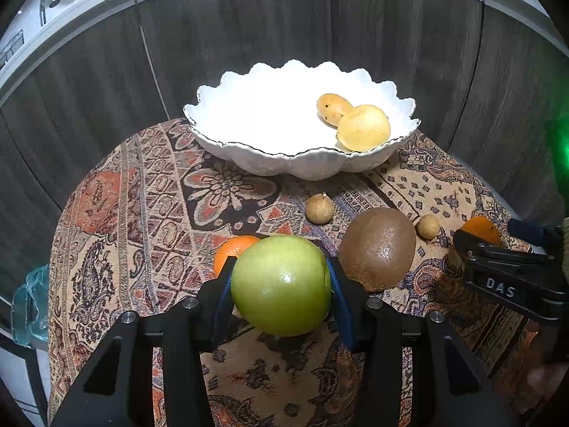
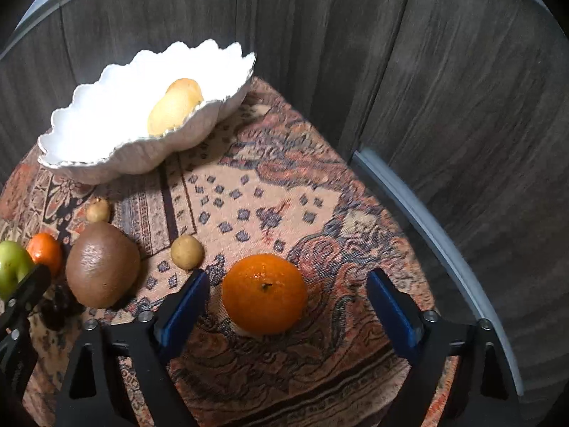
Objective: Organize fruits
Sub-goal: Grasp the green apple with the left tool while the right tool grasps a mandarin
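Note:
My left gripper (image 1: 281, 291) is shut on a green apple (image 1: 281, 284), held a little above the patterned cloth. A white scalloped bowl (image 1: 256, 163) stands at the far side with two yellow fruits (image 1: 362, 128) in it. My right gripper (image 2: 288, 302) is open around an orange mandarin (image 2: 265, 293) that rests on the cloth; gaps show between the blue pads and the fruit. A brown kiwi (image 2: 103, 265), a second mandarin (image 2: 44, 252) and two small tan fruits (image 2: 186, 252) lie to the left of it.
The round table (image 1: 106, 249) wears a paisley cloth and stands against dark wood-grain cabinet fronts (image 1: 249, 28). A clear glass object (image 1: 30, 306) shows past the table's left edge. A hand (image 1: 547, 373) holds the right gripper (image 1: 458, 252) at the right edge of the left wrist view.

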The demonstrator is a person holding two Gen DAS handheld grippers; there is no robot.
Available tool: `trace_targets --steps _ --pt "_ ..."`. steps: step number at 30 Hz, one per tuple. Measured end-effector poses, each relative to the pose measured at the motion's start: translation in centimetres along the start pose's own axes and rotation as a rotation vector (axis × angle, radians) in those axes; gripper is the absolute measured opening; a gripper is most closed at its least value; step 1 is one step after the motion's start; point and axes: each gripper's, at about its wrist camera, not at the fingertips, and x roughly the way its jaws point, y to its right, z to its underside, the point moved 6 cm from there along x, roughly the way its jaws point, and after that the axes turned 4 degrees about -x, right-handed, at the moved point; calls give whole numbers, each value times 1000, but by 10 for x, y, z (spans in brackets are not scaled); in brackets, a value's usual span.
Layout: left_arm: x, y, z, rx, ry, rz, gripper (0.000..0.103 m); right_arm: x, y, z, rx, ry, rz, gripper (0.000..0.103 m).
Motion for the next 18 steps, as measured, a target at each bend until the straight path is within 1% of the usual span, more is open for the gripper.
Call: trace_targets --steps 1,3,4,5,6,11,18 --pt "1 0 0 0 -1 -1 48 4 -1 1 -3 -10 -3 77" --pt "1 0 1 0 -2 -2 48 9 -2 3 -3 -25 -20 67" --pt "2 0 1 -1 -4 -1 48 10 -3 3 -2 -26 -34 65" --pt "2 0 1 -2 -5 -1 48 10 -4 3 -4 -24 -41 59" --pt "2 0 1 -4 -6 -1 48 9 -7 2 -12 -19 -49 50" --pt "-1 -3 -2 -8 2 -7 48 6 -11 5 -9 -17 -65 48" --pt "-12 -4 -9 -15 23 -1 48 -16 -10 -2 0 31 -73 48"
